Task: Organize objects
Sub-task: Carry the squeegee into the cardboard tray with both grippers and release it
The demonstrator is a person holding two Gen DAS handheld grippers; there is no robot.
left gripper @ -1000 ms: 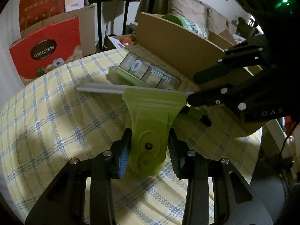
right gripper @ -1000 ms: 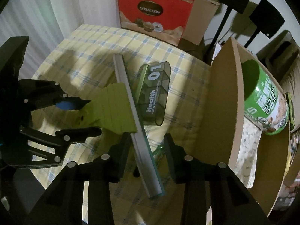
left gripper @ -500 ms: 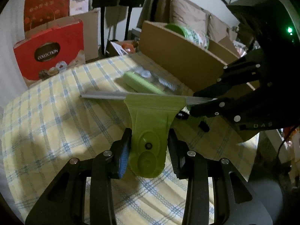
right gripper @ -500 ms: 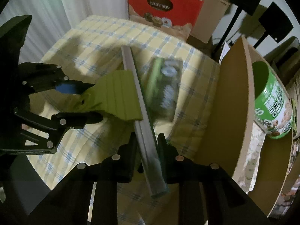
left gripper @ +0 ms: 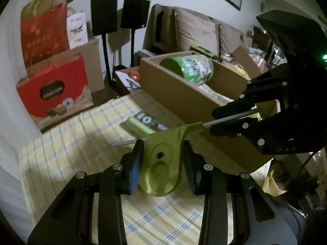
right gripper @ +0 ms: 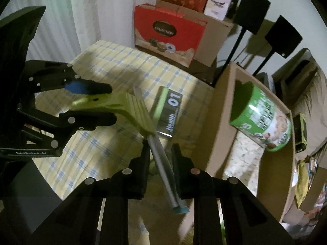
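A lime-green squeegee (left gripper: pixel 161 163) with a grey metal blade (right gripper: pixel 161 159) is held in the air above the checked tablecloth (left gripper: pixel 67 143). My left gripper (left gripper: pixel 162 161) is shut on its green handle (right gripper: pixel 106 102). My right gripper (right gripper: pixel 158 153) is shut on the blade; in the left wrist view it (left gripper: pixel 233 120) clamps the blade's right end. A clear green "Health 01" case (right gripper: pixel 169 110) lies on the cloth below. The open cardboard box (right gripper: pixel 222 106) stands to the right with a green canister (right gripper: pixel 261 118) lying in it.
A red "Collection" gift bag (left gripper: pixel 53 94) and brown cartons (right gripper: pixel 212 40) stand past the table's far edge. Two black speakers on stands (left gripper: pixel 118 12) and a sofa with cushions (left gripper: pixel 194 30) are behind. Clutter lies to the right of the box.
Both grippers have lifted the squeegee up off the cloth and tilted it. The Health 01 case stays on the table, now well below the blade.
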